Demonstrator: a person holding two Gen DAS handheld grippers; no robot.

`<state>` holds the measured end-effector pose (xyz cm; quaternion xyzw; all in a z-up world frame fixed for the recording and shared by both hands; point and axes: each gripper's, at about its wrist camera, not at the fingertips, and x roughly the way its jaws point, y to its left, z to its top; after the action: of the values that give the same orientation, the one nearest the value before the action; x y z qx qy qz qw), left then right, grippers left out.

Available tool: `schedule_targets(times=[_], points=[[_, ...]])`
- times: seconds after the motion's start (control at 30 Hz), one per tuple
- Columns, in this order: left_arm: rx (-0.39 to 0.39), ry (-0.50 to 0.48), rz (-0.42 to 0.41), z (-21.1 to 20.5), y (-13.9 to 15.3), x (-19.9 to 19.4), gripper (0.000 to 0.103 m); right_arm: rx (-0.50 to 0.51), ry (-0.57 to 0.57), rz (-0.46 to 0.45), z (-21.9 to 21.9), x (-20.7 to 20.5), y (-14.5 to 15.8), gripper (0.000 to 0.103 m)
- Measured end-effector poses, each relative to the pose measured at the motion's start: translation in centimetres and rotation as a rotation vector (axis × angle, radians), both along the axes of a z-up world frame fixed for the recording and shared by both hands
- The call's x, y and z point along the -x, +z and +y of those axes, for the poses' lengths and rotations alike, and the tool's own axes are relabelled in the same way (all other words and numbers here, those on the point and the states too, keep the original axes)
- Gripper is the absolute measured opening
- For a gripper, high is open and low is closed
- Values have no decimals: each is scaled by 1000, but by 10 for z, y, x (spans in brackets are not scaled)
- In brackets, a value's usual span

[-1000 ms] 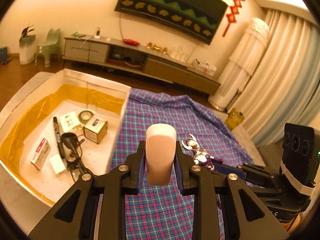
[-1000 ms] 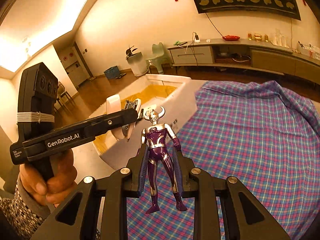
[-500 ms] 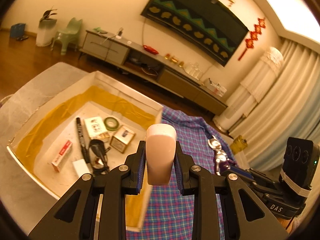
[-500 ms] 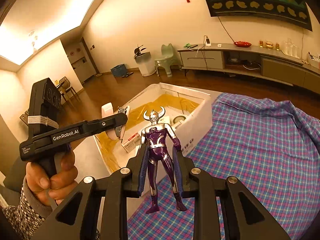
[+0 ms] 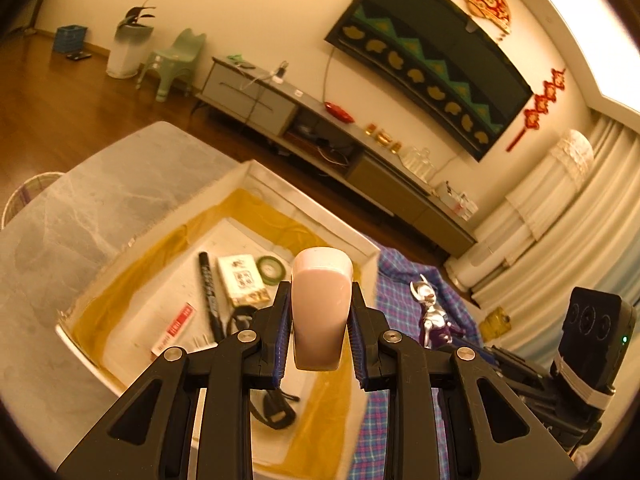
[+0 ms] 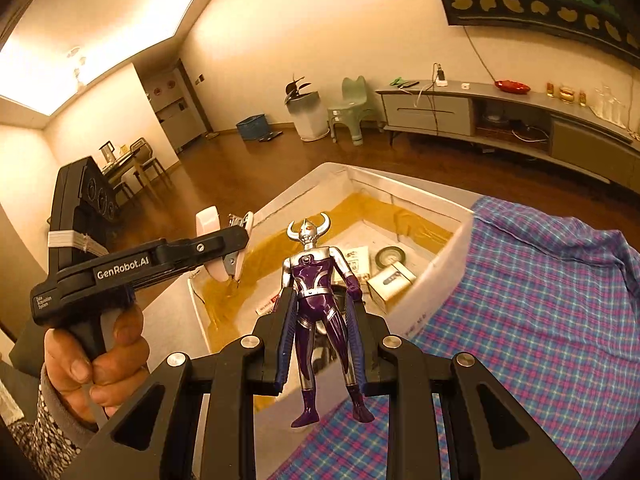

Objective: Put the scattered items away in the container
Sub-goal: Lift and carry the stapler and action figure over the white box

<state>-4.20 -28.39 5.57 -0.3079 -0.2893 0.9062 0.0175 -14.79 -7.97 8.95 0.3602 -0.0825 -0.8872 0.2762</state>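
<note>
My left gripper (image 5: 318, 312) is shut on a pale pink stapler (image 5: 320, 312), held upright over the near side of the white box (image 5: 304, 196) with its yellow lining. In the right wrist view the left gripper (image 6: 234, 248) hangs above the box's left wall (image 6: 280, 208). My right gripper (image 6: 322, 308) is shut on a purple and silver horned toy figure (image 6: 316, 280), held upright above the box's near right corner. The figure also shows in the left wrist view (image 5: 434, 320), beside the box.
Inside the box lie a black marker (image 5: 209, 292), a white packet (image 5: 240, 278), a green tape roll (image 5: 271, 268), a red and white packet (image 5: 176, 326), a small carton (image 6: 390, 282) and black cords (image 5: 272, 412). A purple plaid cloth (image 6: 540, 300) covers the table right of the box.
Both grippers have risen and moved left with their loads, from over the plaid cloth to above the box. Both stay shut.
</note>
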Motion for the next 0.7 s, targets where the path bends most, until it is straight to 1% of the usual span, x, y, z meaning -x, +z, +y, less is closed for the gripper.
schedule_targets(times=[0.33,0.53,0.7], points=[[-8,55,-62,-20,-19,39,27,-33,24,-30,-25,31,-9,26],[-25,74,-68,-28,-22,58,27,-71,33,-51,-36,48,-18,26],[-21,85,-94,-31,-27,78,27,-103,48,-69,-45,58,-29,26]])
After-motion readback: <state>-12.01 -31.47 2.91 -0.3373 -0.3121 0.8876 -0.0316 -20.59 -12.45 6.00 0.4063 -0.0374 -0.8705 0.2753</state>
